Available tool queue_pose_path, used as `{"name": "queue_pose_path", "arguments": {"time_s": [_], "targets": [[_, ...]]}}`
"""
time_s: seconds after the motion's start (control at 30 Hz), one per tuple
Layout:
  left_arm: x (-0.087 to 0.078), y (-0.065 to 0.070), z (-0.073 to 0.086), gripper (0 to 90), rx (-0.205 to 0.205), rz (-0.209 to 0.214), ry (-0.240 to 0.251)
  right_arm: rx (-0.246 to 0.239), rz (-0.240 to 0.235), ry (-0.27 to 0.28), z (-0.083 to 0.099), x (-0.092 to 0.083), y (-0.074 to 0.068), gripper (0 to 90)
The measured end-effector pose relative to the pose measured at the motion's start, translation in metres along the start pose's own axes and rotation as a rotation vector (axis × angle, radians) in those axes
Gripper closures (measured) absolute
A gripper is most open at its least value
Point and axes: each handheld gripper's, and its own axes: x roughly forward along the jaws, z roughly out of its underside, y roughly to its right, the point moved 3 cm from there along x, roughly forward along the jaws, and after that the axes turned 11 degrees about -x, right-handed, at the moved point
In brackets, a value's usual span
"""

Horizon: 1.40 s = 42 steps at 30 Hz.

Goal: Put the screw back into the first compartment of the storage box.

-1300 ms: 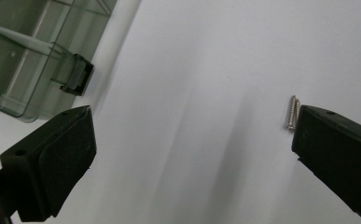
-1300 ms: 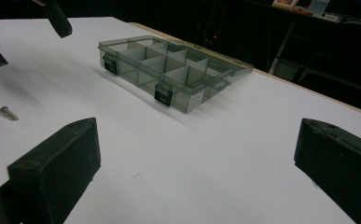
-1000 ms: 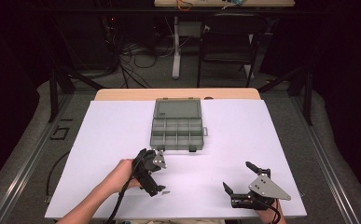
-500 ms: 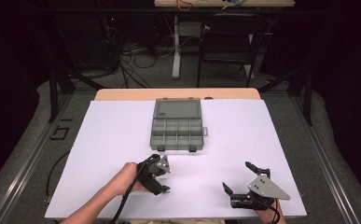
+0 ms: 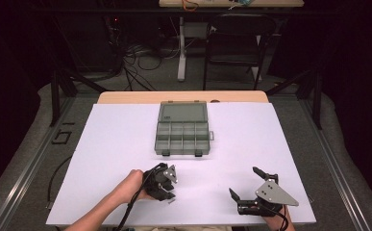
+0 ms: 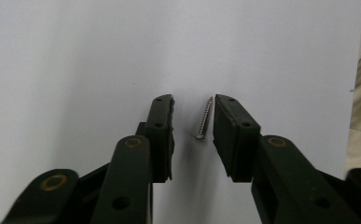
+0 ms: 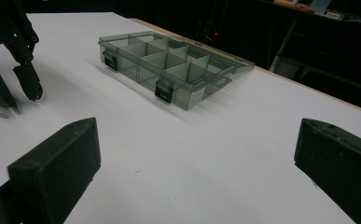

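The left gripper points down at the white desk, and its fingers have just been closing to a narrow gap around a small screw that lies flat between them, close beside one finger and clear of the other, not yet pinched. The right gripper rests on the desk with its fingers spread wide and nothing between them; beyond them stands an open compartment box.
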Motion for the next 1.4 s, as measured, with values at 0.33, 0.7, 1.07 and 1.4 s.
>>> {"name": "queue_pose_path", "arguments": {"time_s": [0.33,0.7,1.07,1.4], "targets": [[0.000,-0.002,0.003,84.0,0.012,-0.021,0.027,-0.003,-0.002,0.002,0.000,0.001,0.000,0.0],[-0.008,-0.005,0.003,90.0,0.014,-0.035,0.048,-0.003,-0.002,0.001,0.000,0.001,0.000,0.0],[-0.016,-0.006,0.007,80.7,0.002,-0.023,0.061,-0.006,0.000,-0.004,0.000,0.001,-0.001,0.0],[-0.013,0.003,0.019,63.9,0.041,0.030,0.001,-0.004,-0.002,-0.001,0.000,0.002,-0.001,0.0]]}}
